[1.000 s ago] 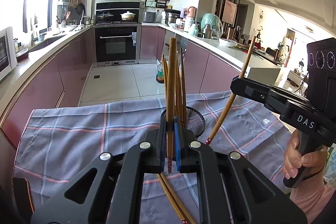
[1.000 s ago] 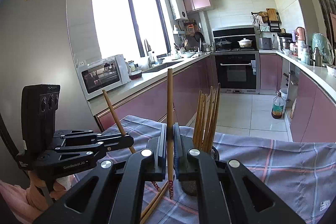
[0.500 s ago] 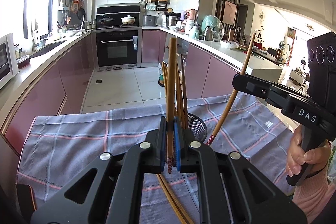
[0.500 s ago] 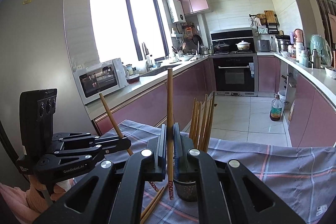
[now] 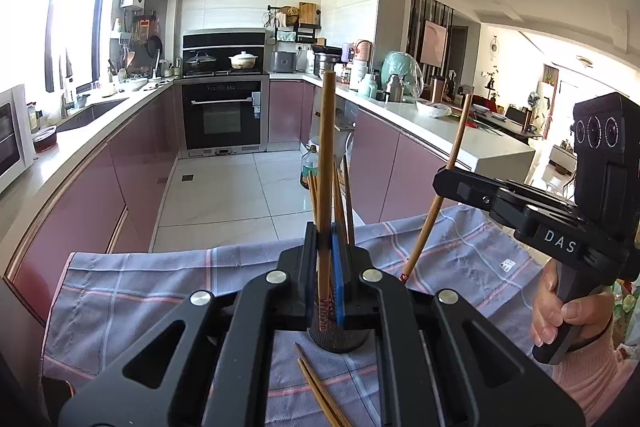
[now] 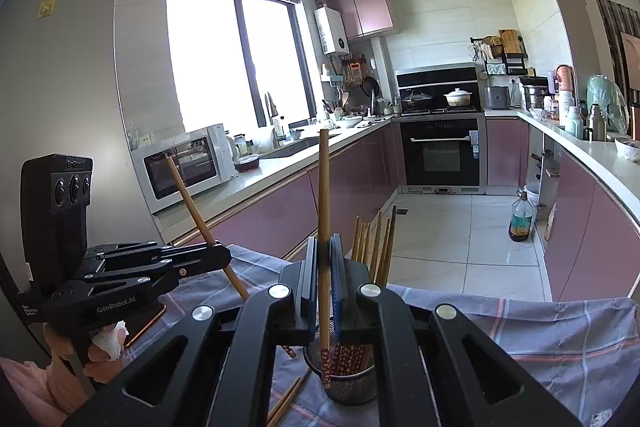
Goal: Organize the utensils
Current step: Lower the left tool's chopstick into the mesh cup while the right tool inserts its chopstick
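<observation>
A black mesh holder (image 6: 351,383) with several wooden chopsticks (image 6: 378,239) standing in it sits on the checked cloth (image 6: 560,335); it also shows in the left wrist view (image 5: 340,337). My left gripper (image 5: 325,267) is shut on one upright chopstick (image 5: 326,163), its patterned end at the holder's rim. My right gripper (image 6: 324,271) is shut on another chopstick (image 6: 323,211), its patterned end at the holder's front rim. Each gripper shows in the other's view, the right (image 5: 448,179) and the left (image 6: 218,253). Two chopsticks (image 5: 320,393) lie on the cloth.
The cloth-covered table (image 5: 132,291) ends at a tiled kitchen floor (image 5: 224,195). Pink cabinets with counters run along both sides. An oven (image 5: 224,119) stands at the back. A microwave (image 6: 184,163) sits on the left counter.
Both grippers have risen and closed in over the holder with their chopsticks. The holder now sits directly beneath both pairs of fingers.
</observation>
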Tool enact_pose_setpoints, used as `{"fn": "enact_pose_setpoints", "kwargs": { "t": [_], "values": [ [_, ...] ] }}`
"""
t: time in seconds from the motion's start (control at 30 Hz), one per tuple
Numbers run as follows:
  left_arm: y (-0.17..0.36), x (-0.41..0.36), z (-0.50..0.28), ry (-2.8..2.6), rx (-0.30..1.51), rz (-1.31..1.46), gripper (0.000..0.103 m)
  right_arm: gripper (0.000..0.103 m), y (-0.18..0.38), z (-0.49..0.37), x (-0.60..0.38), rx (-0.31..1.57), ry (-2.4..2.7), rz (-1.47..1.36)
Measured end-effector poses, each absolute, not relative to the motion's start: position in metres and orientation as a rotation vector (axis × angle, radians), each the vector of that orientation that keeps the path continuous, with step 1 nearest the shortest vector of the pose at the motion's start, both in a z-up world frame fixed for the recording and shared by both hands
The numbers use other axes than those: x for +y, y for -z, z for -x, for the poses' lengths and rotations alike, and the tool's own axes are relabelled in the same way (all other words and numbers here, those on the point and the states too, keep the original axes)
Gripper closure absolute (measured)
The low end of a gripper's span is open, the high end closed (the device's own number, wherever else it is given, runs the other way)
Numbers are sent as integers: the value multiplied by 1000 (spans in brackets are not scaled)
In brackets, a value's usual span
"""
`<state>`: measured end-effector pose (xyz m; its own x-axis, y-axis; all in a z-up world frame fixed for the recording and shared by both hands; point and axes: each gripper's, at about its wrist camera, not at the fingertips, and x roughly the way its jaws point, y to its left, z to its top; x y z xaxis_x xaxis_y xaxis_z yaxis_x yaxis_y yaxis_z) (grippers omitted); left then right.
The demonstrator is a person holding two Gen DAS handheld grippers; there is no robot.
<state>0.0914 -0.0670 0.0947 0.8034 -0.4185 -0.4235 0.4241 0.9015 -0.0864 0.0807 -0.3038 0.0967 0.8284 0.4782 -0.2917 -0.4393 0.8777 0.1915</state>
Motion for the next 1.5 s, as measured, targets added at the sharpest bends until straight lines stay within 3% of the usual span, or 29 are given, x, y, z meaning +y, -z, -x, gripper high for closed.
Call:
{"fn": "enact_pose_setpoints", "kwargs": {
  "t": [0.47, 1.5],
  "values": [
    [-111, -84, -105, 471, 436, -13, 95, 98, -98, -103, -305, 340, -462, -129],
    [-36, -105, -163, 489, 683, -74, 95, 98, -42, -150, -293, 582, -440, -85]
  ]
}}
